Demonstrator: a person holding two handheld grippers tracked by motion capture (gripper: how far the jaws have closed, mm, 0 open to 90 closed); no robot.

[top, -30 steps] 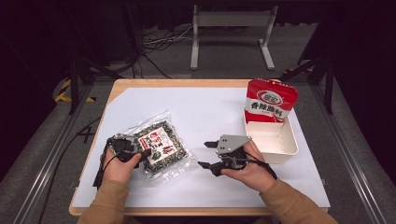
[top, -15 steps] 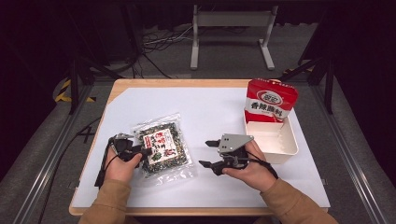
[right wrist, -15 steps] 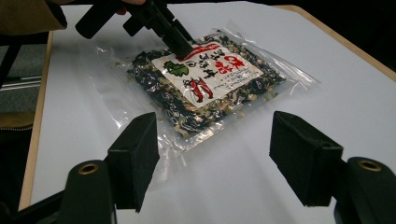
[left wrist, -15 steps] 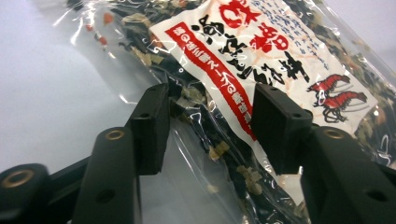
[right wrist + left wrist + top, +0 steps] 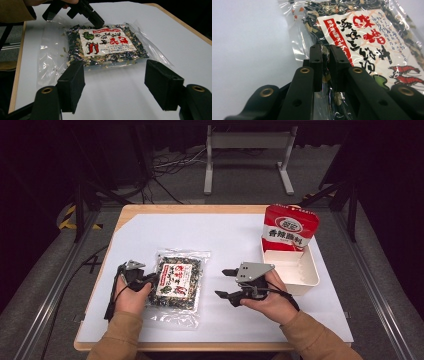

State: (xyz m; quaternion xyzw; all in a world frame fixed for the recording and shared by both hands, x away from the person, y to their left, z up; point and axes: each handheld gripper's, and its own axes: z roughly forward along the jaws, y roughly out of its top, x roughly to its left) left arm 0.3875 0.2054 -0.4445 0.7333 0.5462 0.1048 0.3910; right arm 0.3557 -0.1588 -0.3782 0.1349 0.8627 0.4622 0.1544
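Observation:
A clear bag of dark dried food with a white and red label (image 5: 176, 279) lies flat on the white table, left of centre. My left gripper (image 5: 150, 281) is shut on the bag's left edge; in the left gripper view its jaws pinch the plastic (image 5: 325, 65) beside the label (image 5: 372, 42). My right gripper (image 5: 226, 283) hovers open to the right of the bag, pointing at it, with nothing between its jaws. In the right gripper view the bag (image 5: 105, 46) lies ahead, and the left gripper (image 5: 96, 21) holds its far edge.
A white tray (image 5: 305, 282) stands at the right side of the table, with a red and white snack packet (image 5: 290, 229) upright at its far end. The wooden table edge (image 5: 200, 209) borders the white sheet. Dark floor, cables and a metal stand lie beyond.
The left gripper has pulled the bag a little toward the near edge and turned it straighter. The right gripper has stayed almost where it was, still open.

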